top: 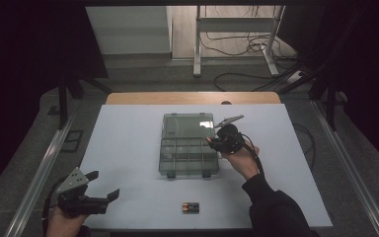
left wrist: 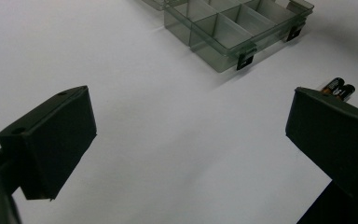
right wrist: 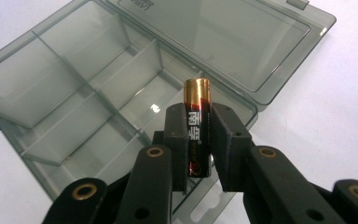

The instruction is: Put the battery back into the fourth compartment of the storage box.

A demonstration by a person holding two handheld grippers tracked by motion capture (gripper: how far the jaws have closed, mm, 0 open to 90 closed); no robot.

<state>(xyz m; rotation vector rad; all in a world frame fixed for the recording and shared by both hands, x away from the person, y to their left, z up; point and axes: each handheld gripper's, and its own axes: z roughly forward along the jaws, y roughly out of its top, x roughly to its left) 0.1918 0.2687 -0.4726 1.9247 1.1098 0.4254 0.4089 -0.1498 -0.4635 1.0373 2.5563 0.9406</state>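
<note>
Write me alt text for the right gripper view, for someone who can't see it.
The right gripper holds a black and gold battery upright between its fingers, above an open, smoky clear compartment box. The box's compartments look empty, its lid lies flat open behind, and it sits on a white table.

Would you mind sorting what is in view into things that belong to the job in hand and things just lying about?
In the job: battery clamped in the right gripper; open compartment box; two spare batteries; left gripper, open.

Lying about: floor cables; metal stand behind the table.
</note>
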